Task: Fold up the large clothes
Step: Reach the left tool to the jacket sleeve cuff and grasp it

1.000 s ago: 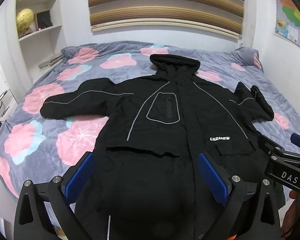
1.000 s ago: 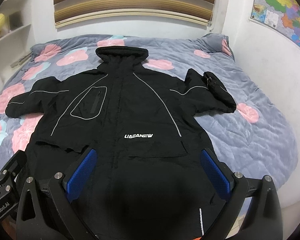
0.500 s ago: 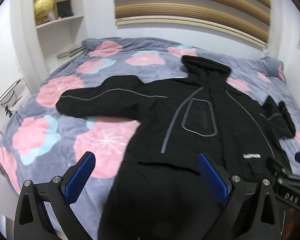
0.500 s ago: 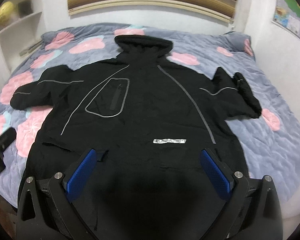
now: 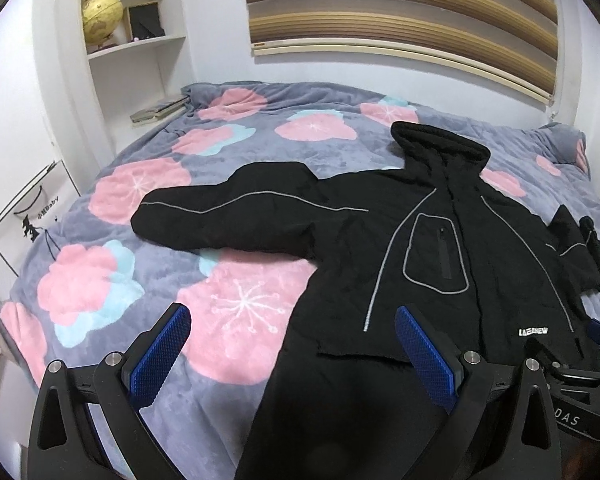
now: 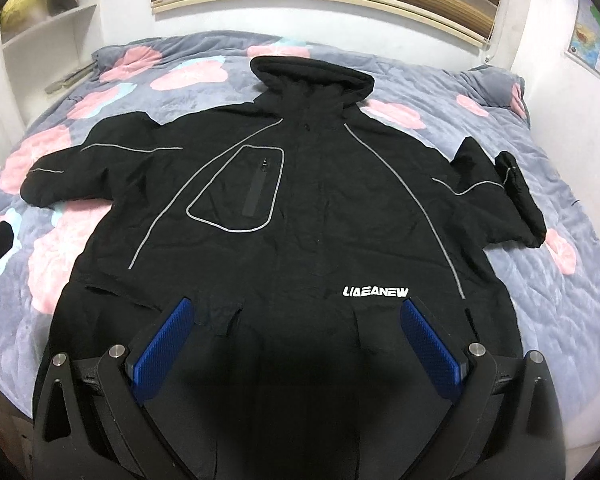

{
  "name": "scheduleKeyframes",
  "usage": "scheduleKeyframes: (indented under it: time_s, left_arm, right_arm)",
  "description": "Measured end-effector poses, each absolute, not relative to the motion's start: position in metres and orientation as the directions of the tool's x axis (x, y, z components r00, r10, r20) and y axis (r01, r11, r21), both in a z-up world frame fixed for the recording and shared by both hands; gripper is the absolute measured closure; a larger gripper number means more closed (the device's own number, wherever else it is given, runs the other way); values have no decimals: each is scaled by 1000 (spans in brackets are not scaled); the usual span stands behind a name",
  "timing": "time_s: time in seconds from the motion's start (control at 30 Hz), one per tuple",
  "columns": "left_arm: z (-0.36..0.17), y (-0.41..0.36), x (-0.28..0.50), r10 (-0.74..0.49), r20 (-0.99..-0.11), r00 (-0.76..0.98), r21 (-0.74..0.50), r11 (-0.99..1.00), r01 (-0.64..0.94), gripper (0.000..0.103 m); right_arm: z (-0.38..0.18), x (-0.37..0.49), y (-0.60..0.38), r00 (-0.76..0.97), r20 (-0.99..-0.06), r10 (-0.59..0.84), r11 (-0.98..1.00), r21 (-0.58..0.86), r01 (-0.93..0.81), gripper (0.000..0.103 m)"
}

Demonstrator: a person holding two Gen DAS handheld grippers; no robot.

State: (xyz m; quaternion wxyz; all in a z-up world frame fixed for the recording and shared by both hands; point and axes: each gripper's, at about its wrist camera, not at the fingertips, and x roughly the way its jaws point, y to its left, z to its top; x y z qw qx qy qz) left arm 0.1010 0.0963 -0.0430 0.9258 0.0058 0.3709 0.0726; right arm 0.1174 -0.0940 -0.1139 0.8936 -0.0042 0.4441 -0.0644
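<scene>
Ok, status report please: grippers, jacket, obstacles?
Left gripper open, right gripper open, both empty. Black jacket flat on bed, unfolded. Nothing in the way.

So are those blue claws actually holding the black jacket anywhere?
No. The left gripper and the right gripper are both open and empty, and the black jacket lies spread flat on the bed.
</scene>
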Motion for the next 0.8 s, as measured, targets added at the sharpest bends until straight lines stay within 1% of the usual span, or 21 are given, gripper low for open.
scheduleKeyframes:
  time_s: [0.13, 0.23, 0.3, 0.33, 0.43, 0.47, 0.53, 0.63, 0.8]
  left_arm:
    - [-56, 114, 120, 158, -696, 700, 71, 986, -152, 1]
    - [-70, 154, 141, 183, -686, 704, 41, 976, -213, 1]
    - [-81, 191, 156, 180, -684, 707, -19, 965, -263, 1]
    - [-87, 216, 165, 196, -687, 700, -49, 948, -314, 1]
    - [-106, 295, 188, 216, -696, 685, -161, 882, -442, 1]
    - [-113, 317, 194, 208, -705, 678, -199, 860, -470, 1]
    - [-126, 355, 207, 146, -710, 689, -290, 830, -476, 1]
    - [-143, 394, 229, 111, -719, 686, -341, 804, -487, 1]
    - [-171, 428, 261, 82, -739, 669, -391, 756, -525, 1]
  right_arm:
    - [-132, 130, -94, 584, -804, -116, 992, -60, 115, 0]
    - [-150, 139, -93, 597, -797, -95, 994, -39, 106, 0]
    - [-163, 143, -92, 626, -776, -83, 995, -35, 88, 0]
    - [-172, 145, -91, 640, -764, -80, 996, -36, 81, 0]
    - [-194, 152, -91, 636, -769, -72, 997, -33, 73, 0]
    - [-201, 155, -92, 626, -777, -58, 997, -17, 72, 0]
    - [-208, 158, -95, 620, -784, -35, 997, 14, 73, 0]
    - [-217, 163, -99, 606, -795, -14, 996, 42, 79, 0]
    - [-221, 165, -103, 585, -811, 11, 994, 72, 82, 0]
